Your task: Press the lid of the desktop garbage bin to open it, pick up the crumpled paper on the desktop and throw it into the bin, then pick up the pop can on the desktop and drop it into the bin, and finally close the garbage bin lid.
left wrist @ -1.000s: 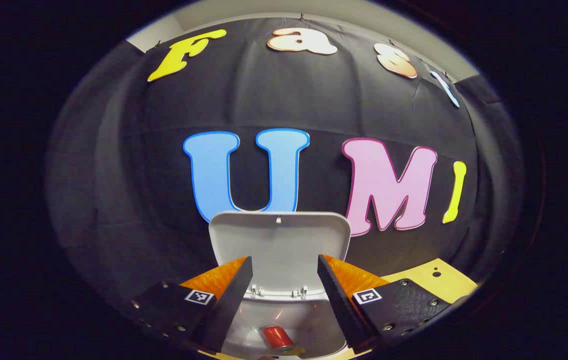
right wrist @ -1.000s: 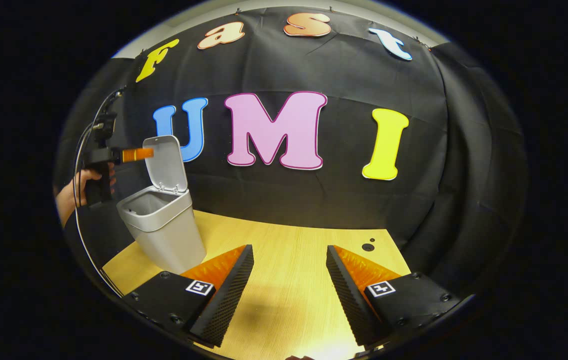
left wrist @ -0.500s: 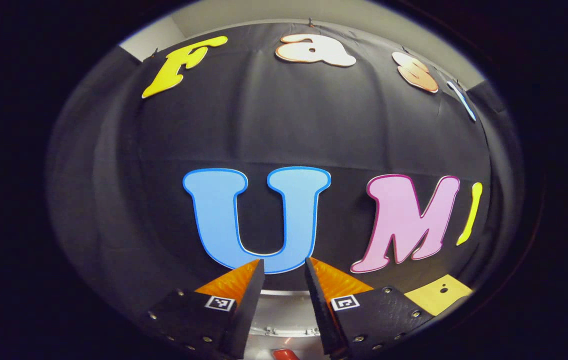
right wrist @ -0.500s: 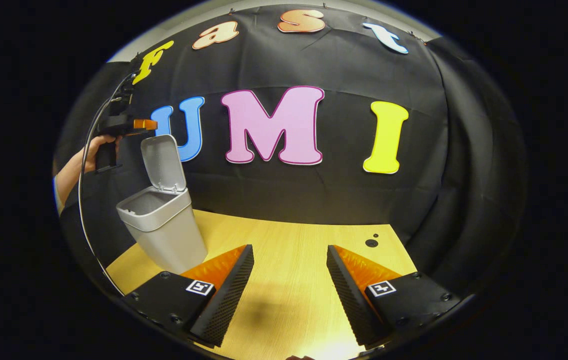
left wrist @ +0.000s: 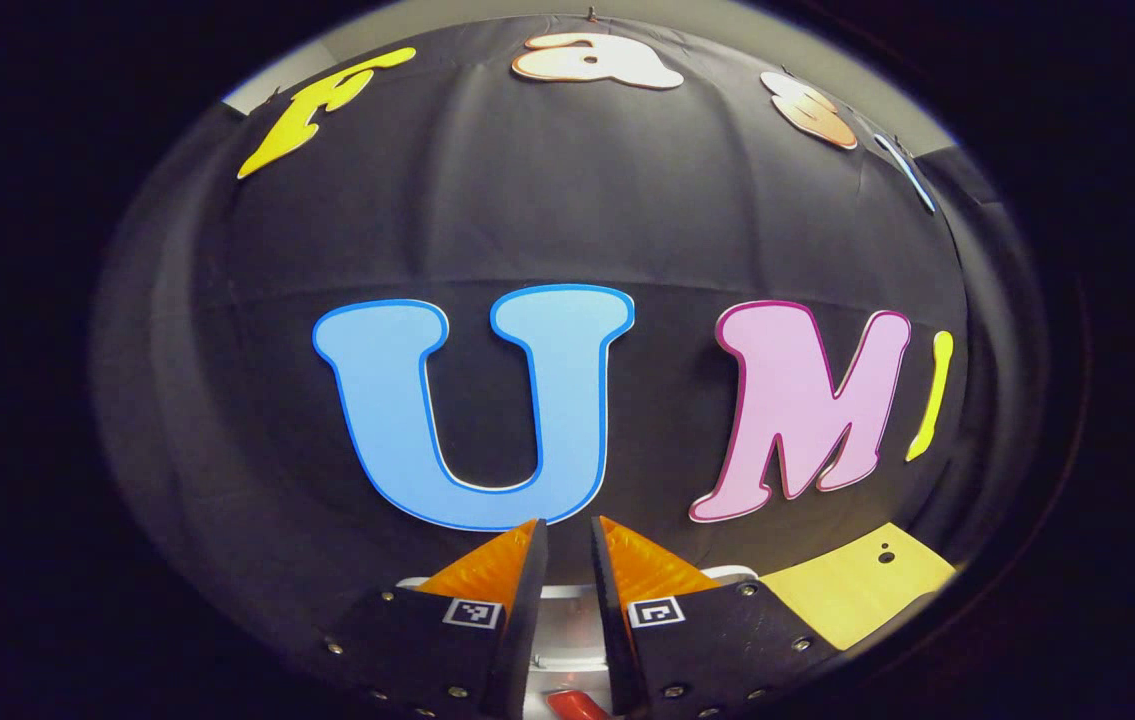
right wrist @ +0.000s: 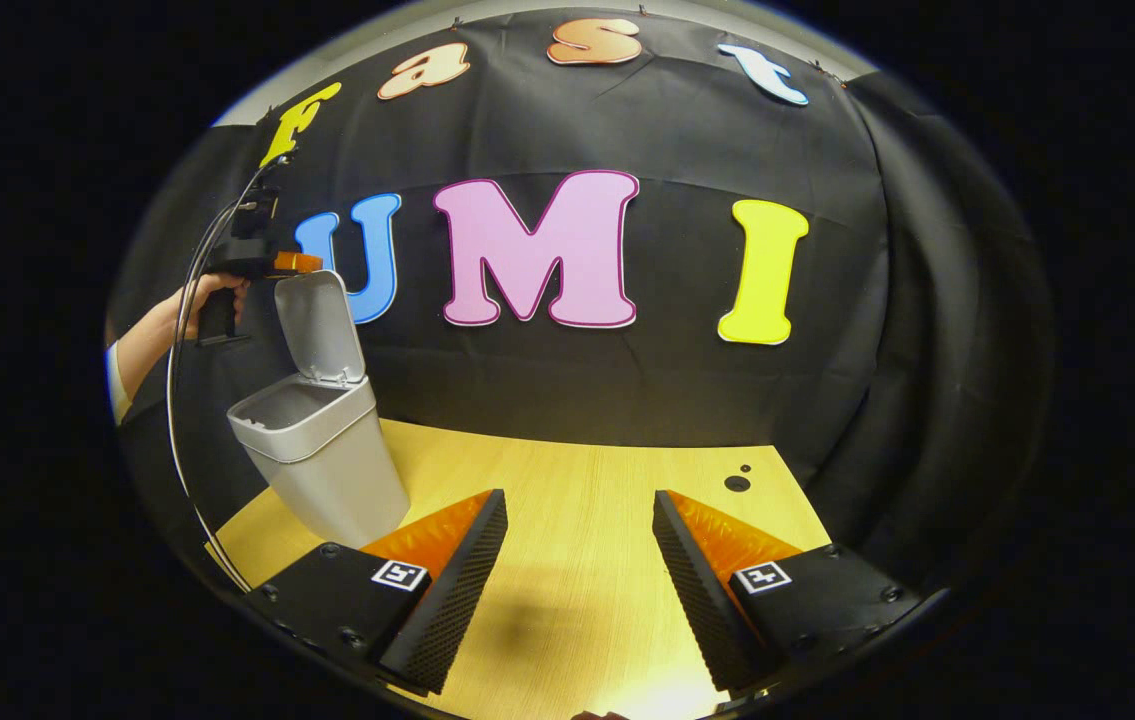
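Nowhere any legible label; left hand-held gripper (left wrist: 567, 540) nearly closed, empty, above bin lid (right wrist: 319, 325); right hand-held gripper (right wrist: 577, 510) wide open, empty.

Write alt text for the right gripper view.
An open right gripper hovers over a bare wooden table. Far left, a grey bin stands with its lid raised, the left gripper at the lid's top edge.

Bin (right wrist: 322, 470) on table (right wrist: 607, 500) at left; lid (right wrist: 319, 325) upright behind
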Action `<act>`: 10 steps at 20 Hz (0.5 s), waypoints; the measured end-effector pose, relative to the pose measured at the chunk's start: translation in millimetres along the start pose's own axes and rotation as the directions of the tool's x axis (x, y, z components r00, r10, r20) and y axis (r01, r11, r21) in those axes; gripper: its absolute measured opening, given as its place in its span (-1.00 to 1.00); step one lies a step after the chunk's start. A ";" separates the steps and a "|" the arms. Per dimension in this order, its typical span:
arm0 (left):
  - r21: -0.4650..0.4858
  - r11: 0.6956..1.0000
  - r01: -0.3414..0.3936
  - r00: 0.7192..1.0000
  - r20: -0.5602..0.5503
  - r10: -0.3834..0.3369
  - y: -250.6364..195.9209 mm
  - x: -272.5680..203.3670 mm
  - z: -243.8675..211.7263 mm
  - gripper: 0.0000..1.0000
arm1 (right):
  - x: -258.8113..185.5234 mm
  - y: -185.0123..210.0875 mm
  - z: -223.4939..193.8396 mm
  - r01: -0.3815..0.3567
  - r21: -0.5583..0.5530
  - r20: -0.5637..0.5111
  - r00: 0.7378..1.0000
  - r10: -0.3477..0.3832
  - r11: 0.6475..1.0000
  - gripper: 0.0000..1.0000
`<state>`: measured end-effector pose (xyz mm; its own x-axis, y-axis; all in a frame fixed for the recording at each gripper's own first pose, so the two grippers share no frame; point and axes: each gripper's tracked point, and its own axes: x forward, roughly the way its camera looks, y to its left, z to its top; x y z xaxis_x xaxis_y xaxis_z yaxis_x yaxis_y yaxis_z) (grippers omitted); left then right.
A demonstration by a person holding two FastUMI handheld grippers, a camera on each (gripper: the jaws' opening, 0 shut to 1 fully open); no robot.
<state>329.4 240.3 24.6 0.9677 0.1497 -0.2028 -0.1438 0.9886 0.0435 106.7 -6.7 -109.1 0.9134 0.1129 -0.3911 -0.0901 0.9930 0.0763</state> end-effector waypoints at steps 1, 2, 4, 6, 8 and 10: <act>0.002 1.000 0.003 1.000 -0.017 -0.003 -1.1 -3.6 -3.8 -0.36 | 0.3 1.1 -0.9 -0.001 -0.003 -0.003 1.000 0.001 1.000 0.90; -0.008 1.000 0.004 1.000 -0.031 -0.004 -1.7 -9.3 -6.6 -0.36 | 0.9 2.0 -1.8 -0.001 -0.005 -0.004 1.000 0.001 1.000 0.90; -0.032 0.999 0.013 0.998 -0.055 -0.015 -2.0 -22.4 -12.6 -0.36 | 1.2 4.8 -1.9 -0.005 0.000 -0.005 1.000 0.005 1.000 0.90; -0.041 0.999 0.023 0.997 -0.078 -0.026 -4.4 -39.4 -21.8 -0.36 | 2.5 7.7 -2.5 -0.009 0.004 -0.007 1.000 0.009 1.000 0.90; -0.017 0.999 0.032 0.997 -0.069 -0.033 -7.1 -54.7 -29.2 -0.35 | 4.0 11.7 -2.6 -0.014 0.000 -0.008 1.000 0.014 1.000 0.90; -0.039 0.999 0.019 0.998 -0.053 -0.021 -5.6 -69.5 -38.9 -0.36 | 5.0 16.7 -2.4 -0.022 -0.005 -0.010 1.000 0.022 1.000 0.90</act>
<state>254.9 224.9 0.4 0.9582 0.1289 -0.2554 -0.1330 0.9911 0.0012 108.8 10.5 -112.0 0.9071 0.1352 -0.3987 -0.1124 0.9904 0.0801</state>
